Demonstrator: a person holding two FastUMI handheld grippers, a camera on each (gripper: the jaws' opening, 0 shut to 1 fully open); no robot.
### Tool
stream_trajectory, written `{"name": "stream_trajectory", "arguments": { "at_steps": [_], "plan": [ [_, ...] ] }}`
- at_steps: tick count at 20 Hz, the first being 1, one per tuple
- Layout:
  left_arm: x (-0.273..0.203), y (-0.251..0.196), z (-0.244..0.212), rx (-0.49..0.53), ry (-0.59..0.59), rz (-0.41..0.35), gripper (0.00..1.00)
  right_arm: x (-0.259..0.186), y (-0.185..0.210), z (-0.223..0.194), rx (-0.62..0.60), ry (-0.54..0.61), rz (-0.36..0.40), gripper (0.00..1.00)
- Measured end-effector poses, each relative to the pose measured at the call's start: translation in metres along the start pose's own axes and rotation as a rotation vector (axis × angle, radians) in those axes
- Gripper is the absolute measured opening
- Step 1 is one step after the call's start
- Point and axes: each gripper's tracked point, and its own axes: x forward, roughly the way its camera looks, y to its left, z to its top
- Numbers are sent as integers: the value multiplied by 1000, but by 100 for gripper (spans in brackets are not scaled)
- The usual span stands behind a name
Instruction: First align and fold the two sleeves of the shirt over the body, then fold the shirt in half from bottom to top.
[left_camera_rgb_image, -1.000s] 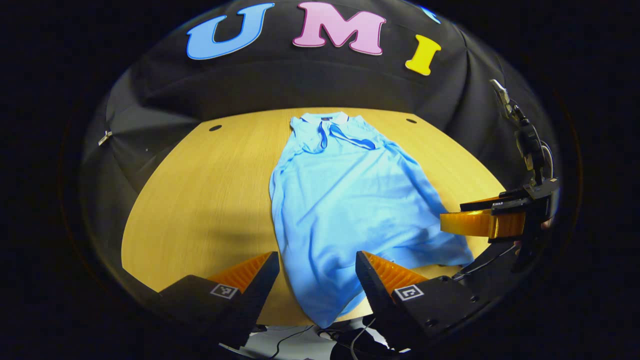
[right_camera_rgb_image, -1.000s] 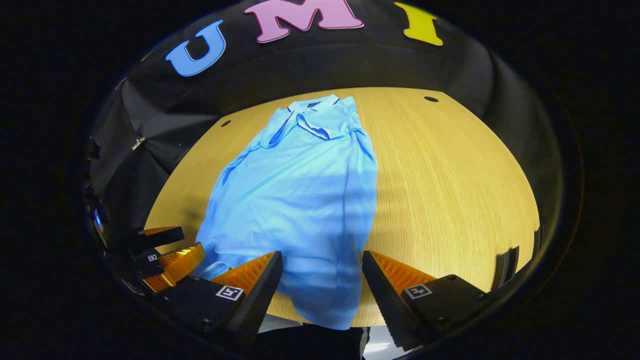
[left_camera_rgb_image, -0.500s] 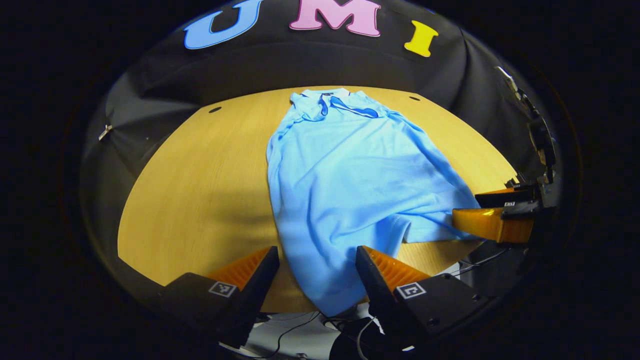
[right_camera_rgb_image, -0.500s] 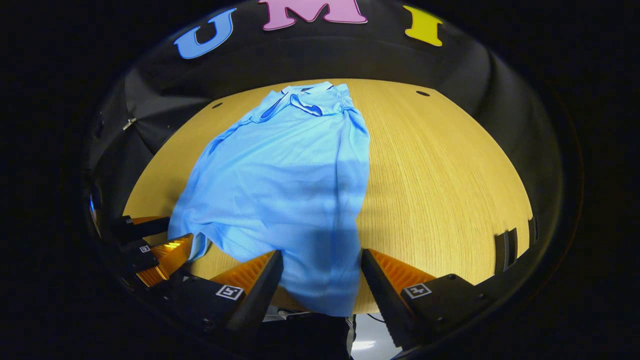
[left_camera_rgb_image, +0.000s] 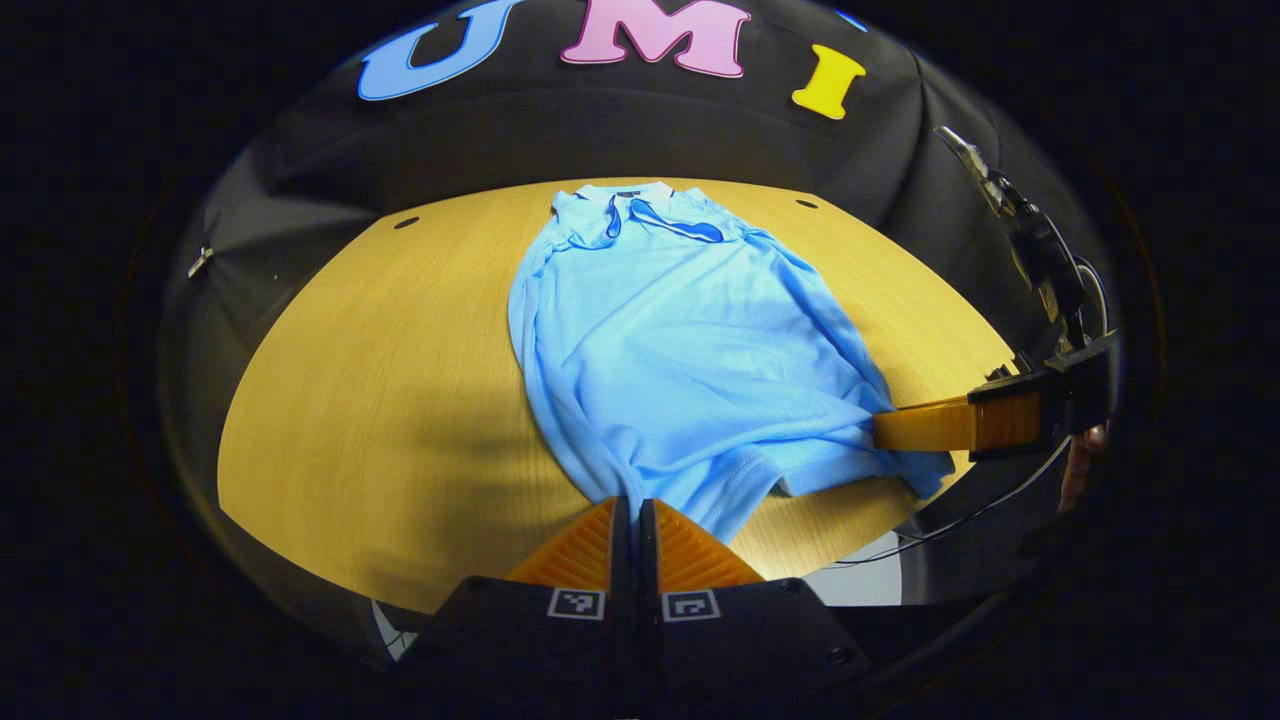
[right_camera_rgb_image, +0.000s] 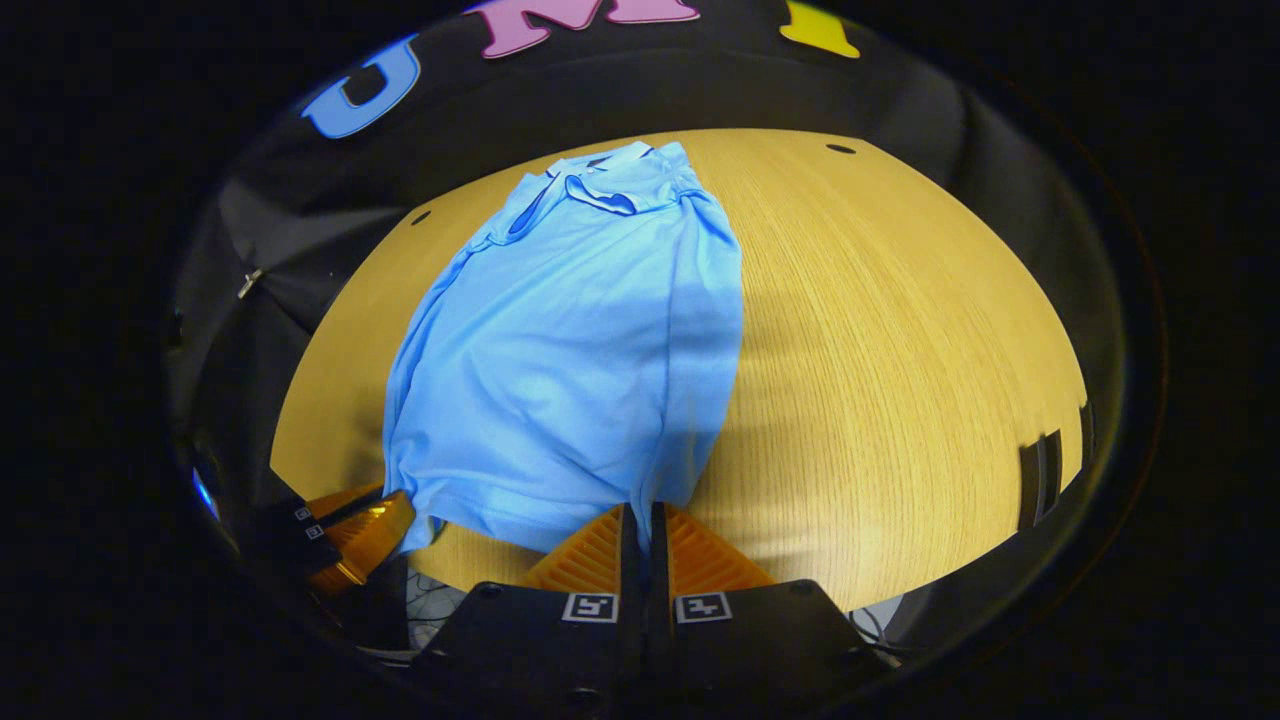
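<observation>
- A light blue shirt lies lengthwise on the wooden table, collar at 12 o'clock, hem at the near edge at 6 o'clock.
- In the left gripper view, the left gripper has its fingers closed together on the hem's corner.
- In the right gripper view, the right gripper likewise pinches the hem's other corner, fingers pressed together on the cloth.
- Both sleeves are folded in over the body; fabric bunches between the two grips.
</observation>
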Motion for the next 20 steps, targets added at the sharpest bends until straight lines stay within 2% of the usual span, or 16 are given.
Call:
{"name": "stream_trajectory", "arguments": {
  "at_steps": [2,3,6,8,14,16,17,18,20],
  "plan": [
    [-1,-1,1,4,2,-31,7,0,2,-1,-52,3,7,5],
    [-1,0,2,-10,4,-52,6,0,3,-2,-134,-3,-2,5],
    [-2,0,5,-19,26,-47,7,-3,3,0,-157,6,1,5],
    [-5,1,12,-29,39,-38,6,-8,3,18,-146,-17,12,5],
    [-27,11,101,-135,-80,-48,6,-28,19,92,-198,-107,51,5],
    [-29,15,131,-139,-112,-51,6,-34,30,123,-197,-140,78,5],
    [-31,18,146,-127,-126,-50,6,-35,38,150,-193,-172,97,0],
    [-32,21,165,-116,-141,-51,6,-36,43,167,-191,-195,112,5],
    [-31,22,201,-121,-172,-57,6,-38,50,200,-189,-226,141,5]
  ]
}}
